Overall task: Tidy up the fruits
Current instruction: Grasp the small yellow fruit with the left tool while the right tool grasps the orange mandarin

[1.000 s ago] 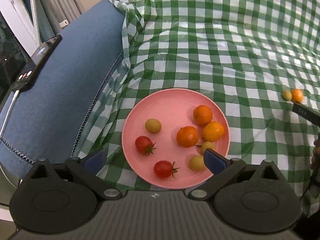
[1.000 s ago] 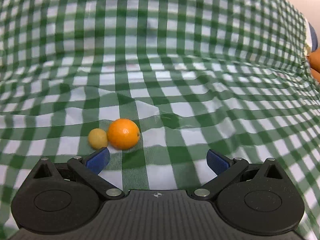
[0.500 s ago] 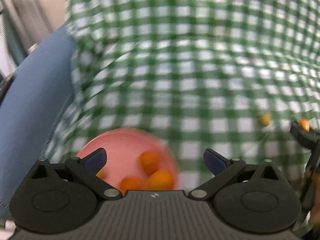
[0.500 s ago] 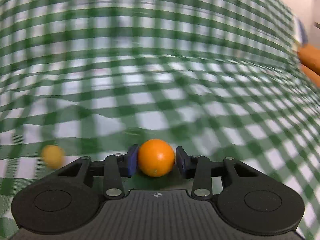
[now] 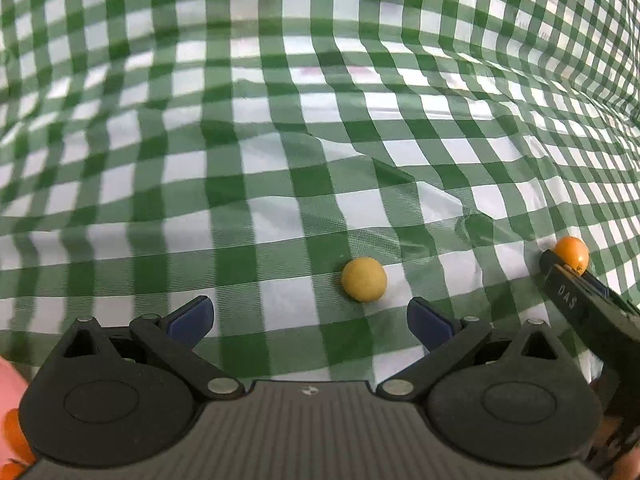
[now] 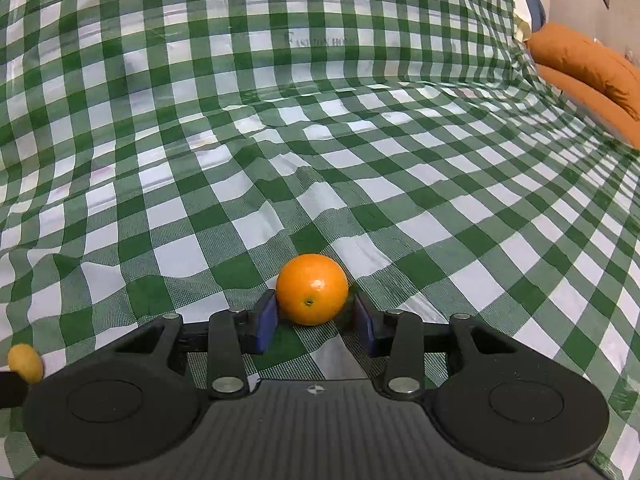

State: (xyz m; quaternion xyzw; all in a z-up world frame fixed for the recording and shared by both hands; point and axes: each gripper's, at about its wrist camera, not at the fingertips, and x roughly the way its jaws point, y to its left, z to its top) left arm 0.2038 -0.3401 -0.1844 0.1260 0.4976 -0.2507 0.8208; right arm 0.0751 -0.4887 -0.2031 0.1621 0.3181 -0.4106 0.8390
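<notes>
In the right wrist view a small orange (image 6: 312,289) rests on the green checked cloth between the tips of my right gripper (image 6: 315,304). The jaws are opening: the left pad touches the orange and a thin gap shows at the right pad. A small yellow fruit (image 5: 364,279) lies on the cloth just ahead of my left gripper (image 5: 310,312), a little right of its middle. That gripper is open with nothing between its fingers. The right gripper's finger (image 5: 576,292) and the orange (image 5: 572,250) show at the right edge of the left wrist view. A sliver of the pink plate (image 5: 8,376) shows at the bottom left.
The wrinkled green-and-white checked cloth (image 6: 320,140) covers the whole surface. Orange cushions (image 6: 592,72) lie at the far right edge. Orange fruit (image 5: 12,436) sits on the plate at the bottom left corner of the left wrist view.
My left gripper swung right, off the pink plate and over to the yellow fruit. My right gripper closed around the orange, which now sits further out at the fingertips.
</notes>
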